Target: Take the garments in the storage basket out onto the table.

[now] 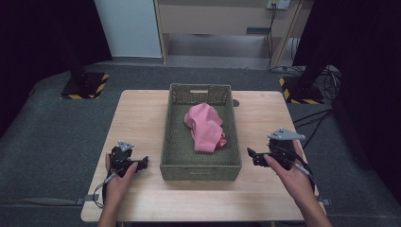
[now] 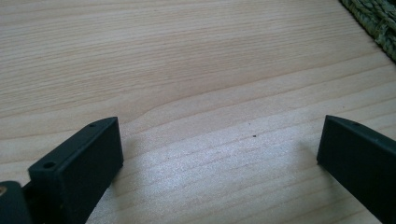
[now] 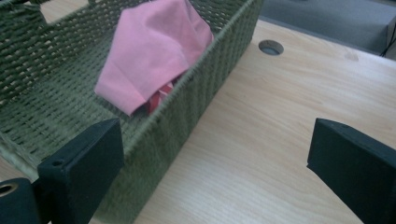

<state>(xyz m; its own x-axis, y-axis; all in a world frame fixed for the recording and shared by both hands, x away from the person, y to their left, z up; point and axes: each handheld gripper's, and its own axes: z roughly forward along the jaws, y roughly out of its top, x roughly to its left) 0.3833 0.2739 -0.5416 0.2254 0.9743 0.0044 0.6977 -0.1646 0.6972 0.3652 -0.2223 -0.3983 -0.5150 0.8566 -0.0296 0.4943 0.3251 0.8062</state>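
— Two grippers on my screen, one in each hand. What do you get from the high view?

— I see a light wooden table at the centre of the frame, and a rectangular olive-green woven basket standing in the middle of it. A crumpled pink cloth lies inside the basket, toward its right wall and a little above centre in the picture.

— And my left gripper?

— It sits at the lower left of the frame, low over the table, just left of the basket's near corner and apart from it. In the left gripper view its fingers stand wide apart with bare wood grain between them, and a bit of woven basket edge shows in the upper right corner.

— My right gripper?

— Lower right of the high view, just beside the basket's right wall, pointing toward it. I cannot tell from above whether it touches the wall. In the right gripper view its fingers are also spread wide, holding nothing. The basket's wall runs diagonally between them, and the pink cloth rests against the inside of that wall at the upper left of the frame, with something red peeking from under its fold. A small round hole in the table shows at the upper right.
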